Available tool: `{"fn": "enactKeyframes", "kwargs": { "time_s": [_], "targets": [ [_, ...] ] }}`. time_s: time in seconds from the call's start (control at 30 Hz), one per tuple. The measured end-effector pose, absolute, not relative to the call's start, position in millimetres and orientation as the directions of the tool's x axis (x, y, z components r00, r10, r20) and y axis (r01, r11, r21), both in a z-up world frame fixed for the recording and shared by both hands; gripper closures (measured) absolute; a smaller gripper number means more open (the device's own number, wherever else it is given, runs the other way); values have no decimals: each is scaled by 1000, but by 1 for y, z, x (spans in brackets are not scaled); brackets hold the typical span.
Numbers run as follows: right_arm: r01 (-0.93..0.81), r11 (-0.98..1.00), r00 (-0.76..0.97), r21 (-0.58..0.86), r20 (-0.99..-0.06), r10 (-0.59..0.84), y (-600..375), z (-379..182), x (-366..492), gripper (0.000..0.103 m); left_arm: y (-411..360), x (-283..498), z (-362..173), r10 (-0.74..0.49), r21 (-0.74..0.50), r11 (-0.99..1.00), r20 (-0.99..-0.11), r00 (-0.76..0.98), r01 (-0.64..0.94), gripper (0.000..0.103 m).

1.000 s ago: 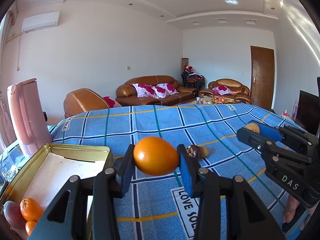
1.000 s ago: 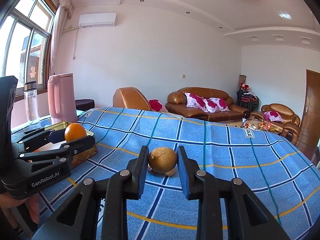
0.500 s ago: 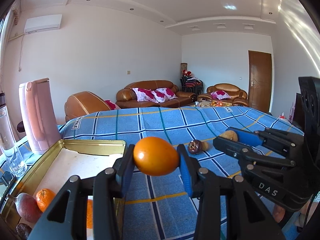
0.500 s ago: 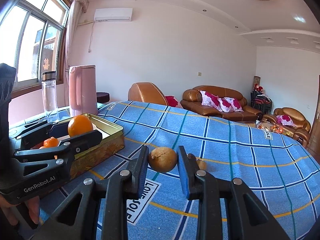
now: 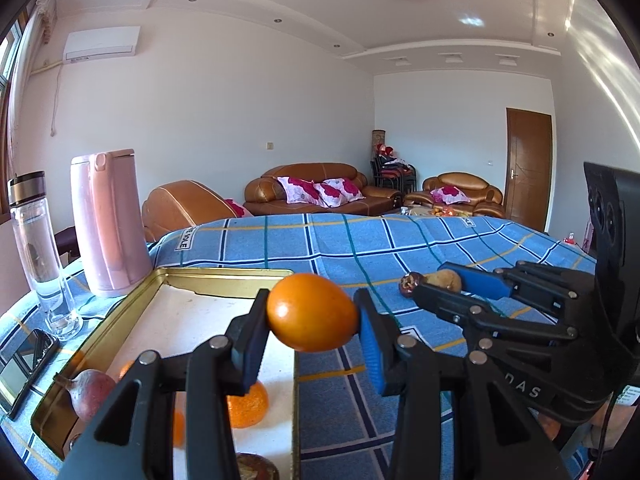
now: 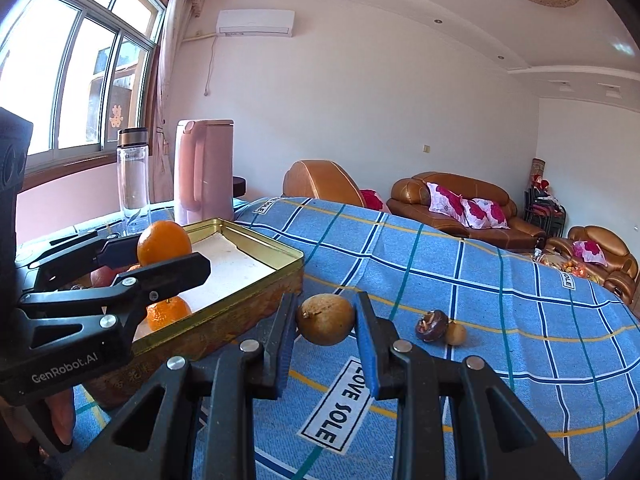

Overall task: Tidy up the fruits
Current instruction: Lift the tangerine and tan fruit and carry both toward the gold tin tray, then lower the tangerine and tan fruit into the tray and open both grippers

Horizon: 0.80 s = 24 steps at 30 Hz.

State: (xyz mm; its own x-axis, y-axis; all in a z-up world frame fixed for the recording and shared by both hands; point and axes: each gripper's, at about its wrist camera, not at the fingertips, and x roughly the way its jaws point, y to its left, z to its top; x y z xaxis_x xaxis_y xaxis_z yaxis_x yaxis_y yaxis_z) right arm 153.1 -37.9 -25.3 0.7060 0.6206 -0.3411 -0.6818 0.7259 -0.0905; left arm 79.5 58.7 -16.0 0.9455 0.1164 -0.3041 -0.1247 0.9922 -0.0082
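My left gripper (image 5: 312, 316) is shut on an orange (image 5: 312, 312), held over the right edge of a gold tin tray (image 5: 220, 274). The tray holds several fruits: small oranges (image 5: 248, 406) and a reddish fruit (image 5: 92, 392). My right gripper (image 6: 325, 320) is shut on a brown round fruit (image 6: 325, 320), just right of the tray (image 6: 264, 276) and above the blue checked cloth (image 6: 480, 280). A dark purple fruit (image 6: 431, 326) and a small tan fruit (image 6: 456, 334) lie on the cloth further right. The left gripper and its orange (image 6: 164, 242) show over the tray in the right wrist view.
A pink kettle (image 5: 108, 220) and a clear bottle (image 5: 40, 256) stand behind the tray at the left. A phone (image 5: 24, 364) lies at the table's left edge. Brown sofas (image 5: 316, 194) stand beyond the table. The window (image 6: 72, 72) is at the left.
Both grippers have moved left with their fruits. The tray now lies under the left gripper and close beside the right one; the two loose fruits have slid to the right in both views.
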Motion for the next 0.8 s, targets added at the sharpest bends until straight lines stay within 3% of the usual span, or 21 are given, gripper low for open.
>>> {"fn": "enactKeyframes", "kwargs": {
  "time_s": [0.8],
  "targets": [
    [-777,615,620,-136,-333,710,15,-17,111,73,106,48,-13,237,6,969,-306,922,-248,60]
  ]
}}
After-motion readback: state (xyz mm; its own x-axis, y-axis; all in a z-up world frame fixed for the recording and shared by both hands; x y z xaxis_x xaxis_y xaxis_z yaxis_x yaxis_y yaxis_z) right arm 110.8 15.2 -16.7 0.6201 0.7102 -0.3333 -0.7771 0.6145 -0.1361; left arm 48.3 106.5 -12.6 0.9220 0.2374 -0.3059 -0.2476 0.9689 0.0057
